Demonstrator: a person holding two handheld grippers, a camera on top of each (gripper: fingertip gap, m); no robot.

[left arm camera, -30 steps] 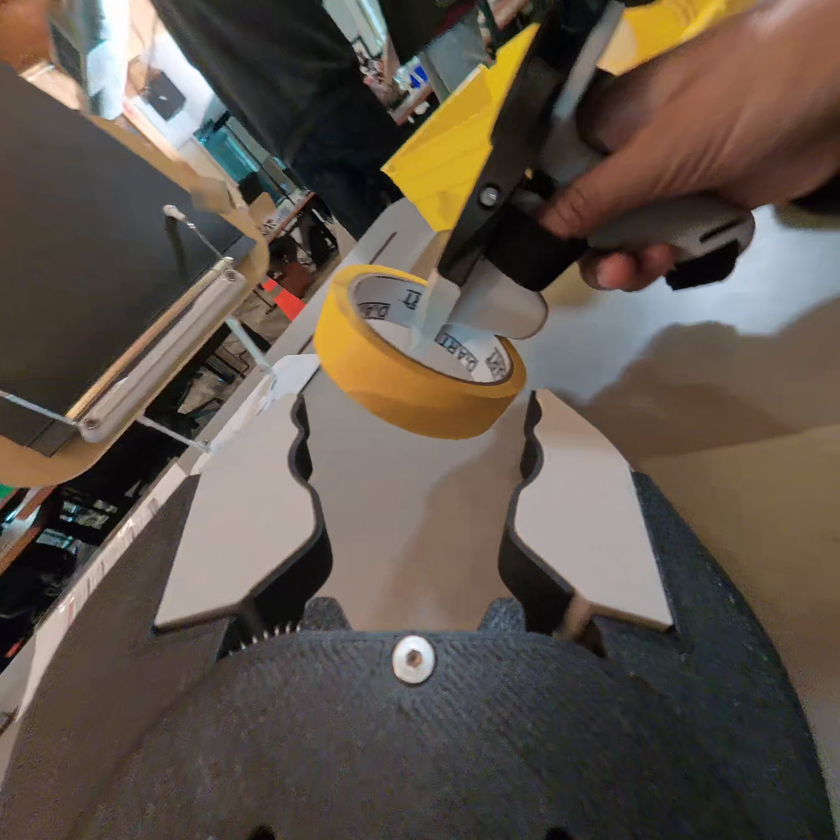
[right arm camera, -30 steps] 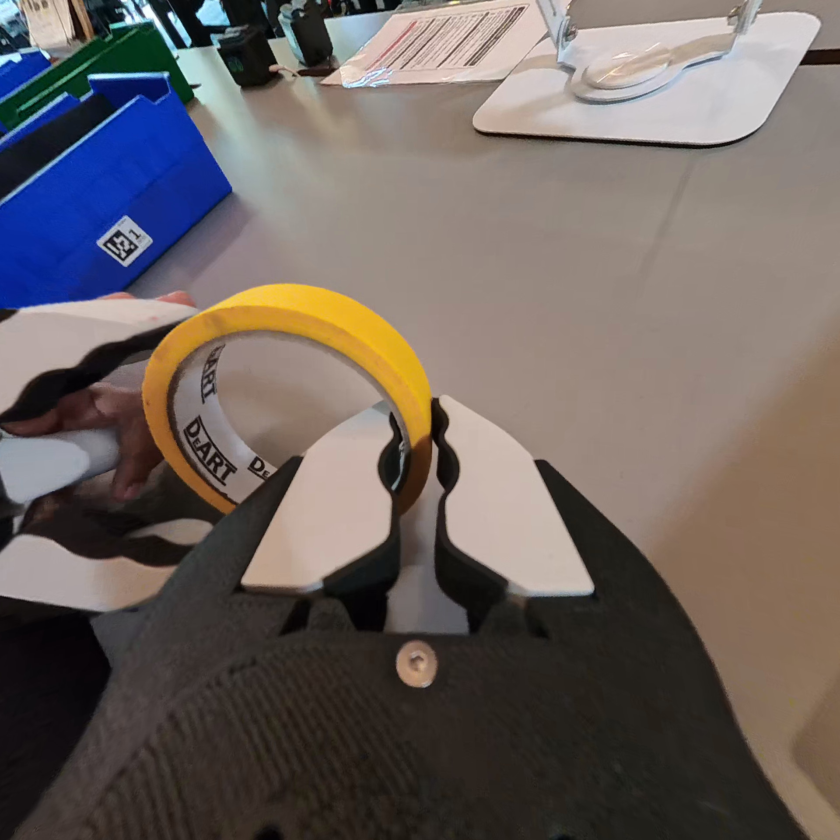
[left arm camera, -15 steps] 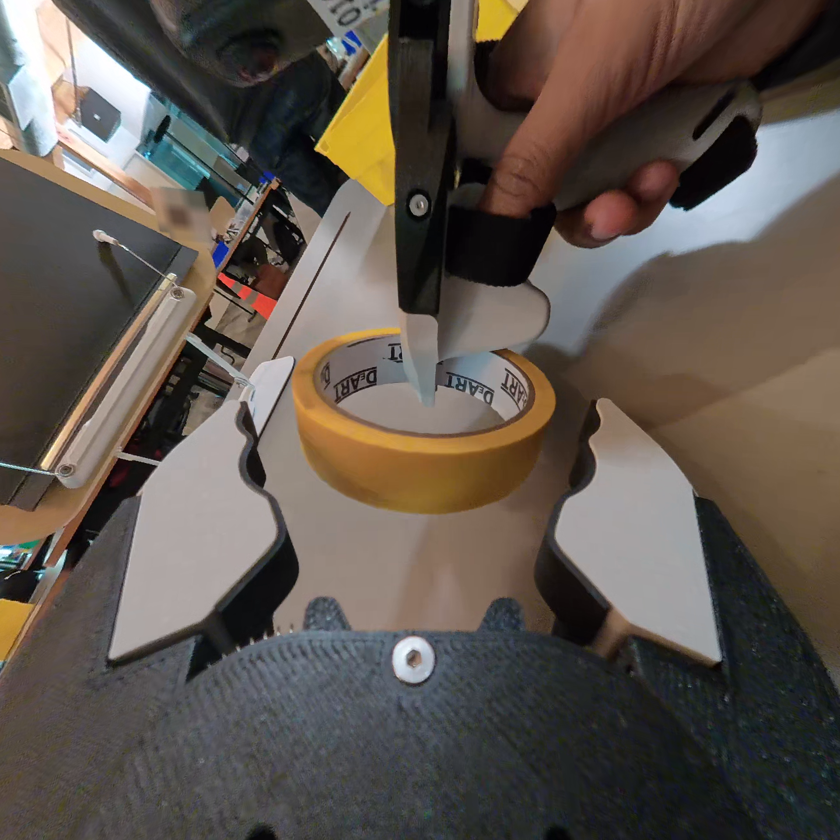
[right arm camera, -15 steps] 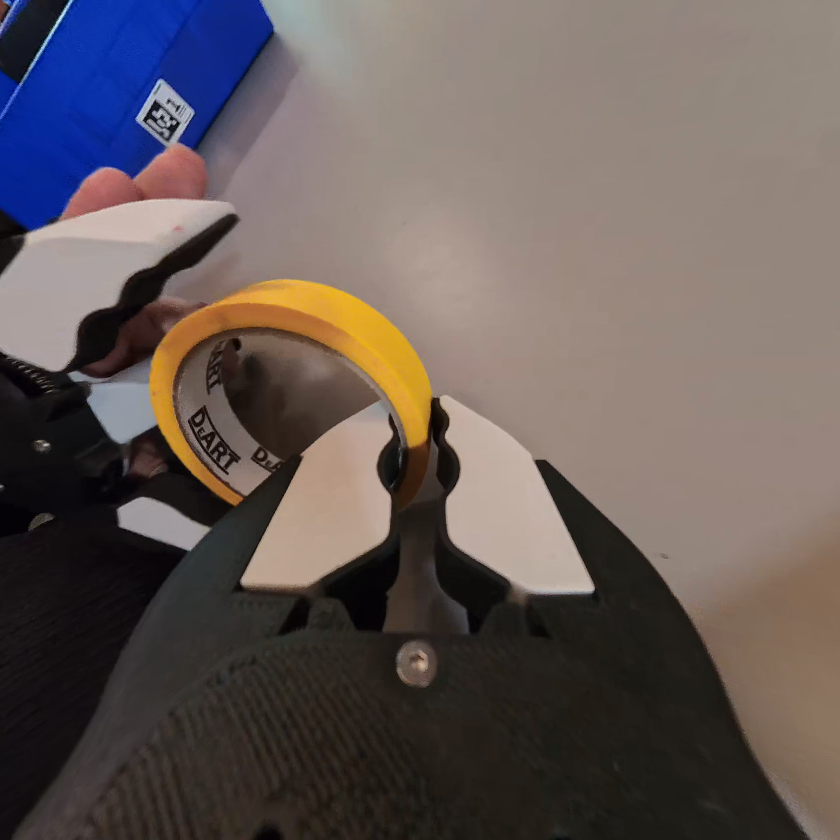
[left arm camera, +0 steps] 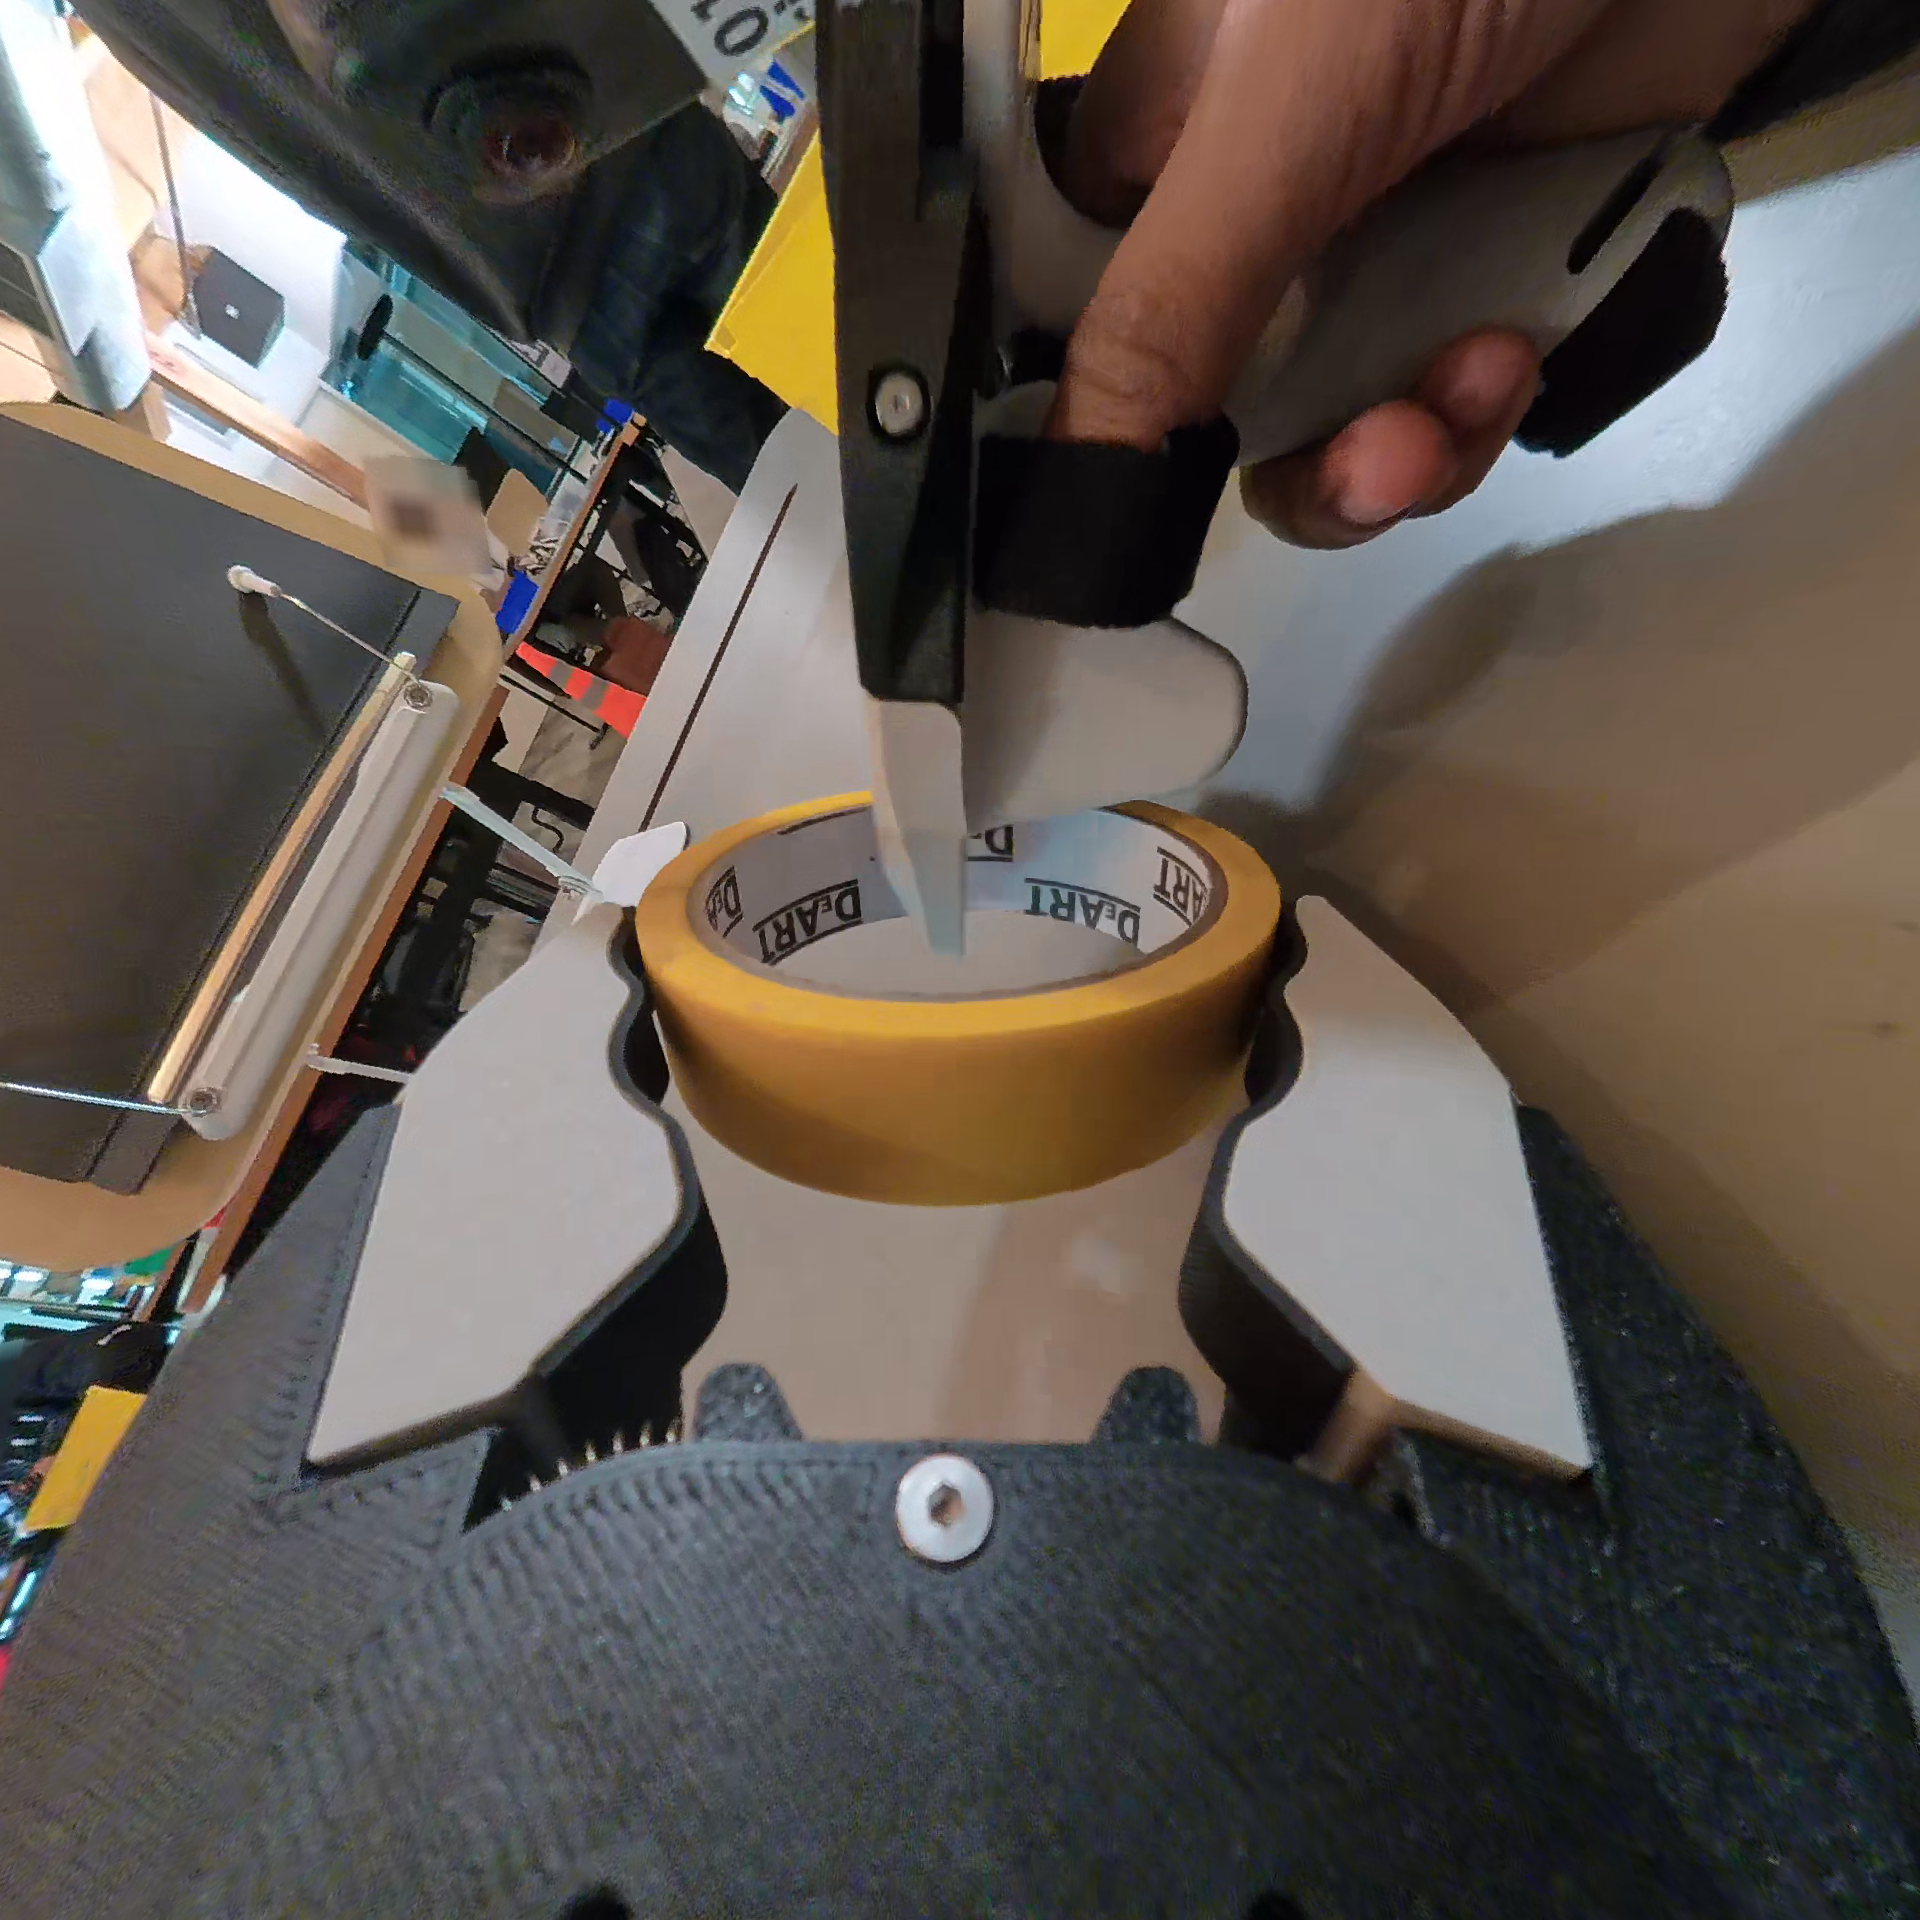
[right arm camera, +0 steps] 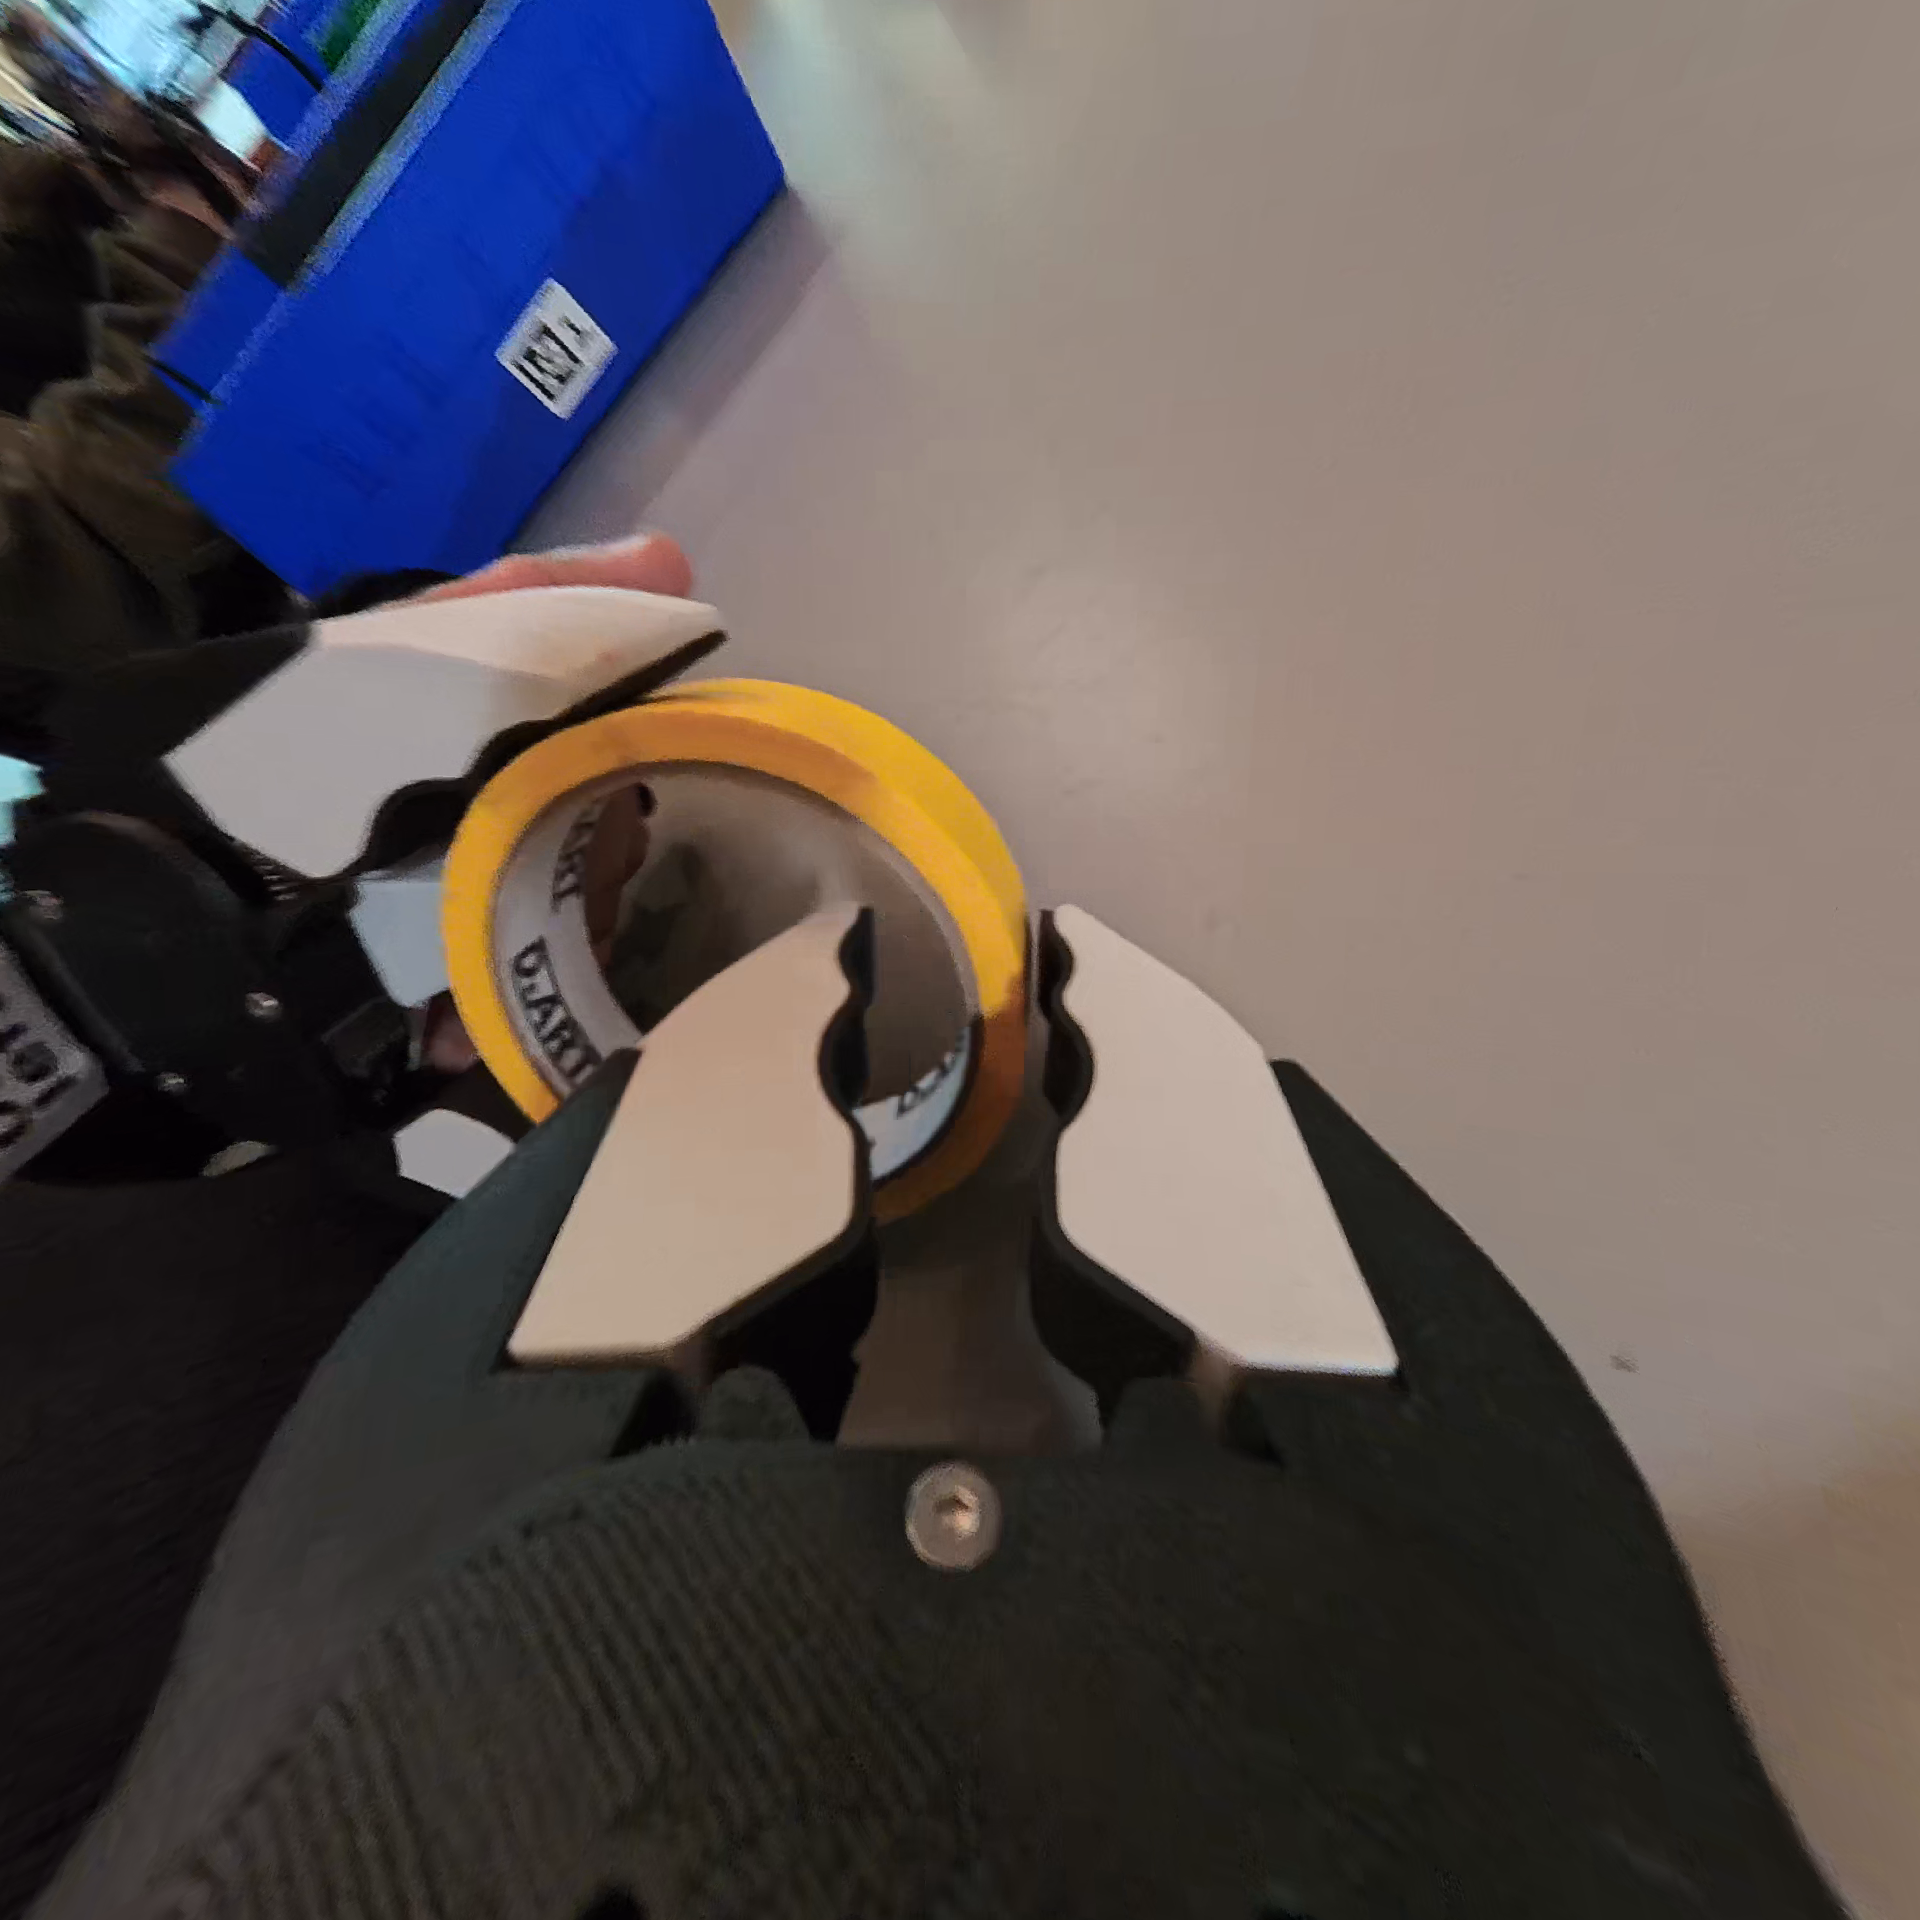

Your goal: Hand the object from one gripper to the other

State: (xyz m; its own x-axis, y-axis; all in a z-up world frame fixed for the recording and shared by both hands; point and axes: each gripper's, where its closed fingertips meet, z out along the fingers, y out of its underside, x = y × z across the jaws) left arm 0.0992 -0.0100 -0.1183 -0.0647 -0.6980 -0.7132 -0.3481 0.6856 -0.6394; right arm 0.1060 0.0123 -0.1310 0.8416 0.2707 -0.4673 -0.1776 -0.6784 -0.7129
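A yellow tape roll (left arm camera: 956,1091) with a white printed core is held in the air above the grey table. My left gripper (left arm camera: 971,914) is shut on it, one finger pressing each outer side. My right gripper (left arm camera: 987,883) comes down from above, with one finger inside the roll and one outside. In the right wrist view the roll (right arm camera: 727,738) has its wall between my right gripper's (right arm camera: 951,920) jaws. They stand slightly apart: the wall touches the right finger, with a gap at the left finger. The left gripper's upper finger (right arm camera: 447,707) lies on the roll's top.
A person's hand (left arm camera: 1299,260) holds the right gripper's handle. A blue bin (right arm camera: 468,343) stands on the grey table (right arm camera: 1455,520) at the far left. A yellow bin (left arm camera: 790,281) is behind the roll. A black panel (left arm camera: 156,779) hangs past the table's left edge. My two grippers' fingertips are within a few centimetres of each other. The black panel (left arm camera: 156,779) is about equally far from each gripper, around 35 cm.
My left gripper has moved forward around the roll and closed on its sides. My right gripper's jaws, which pinched the roll's wall, have parted slightly. The right wrist view has tilted.
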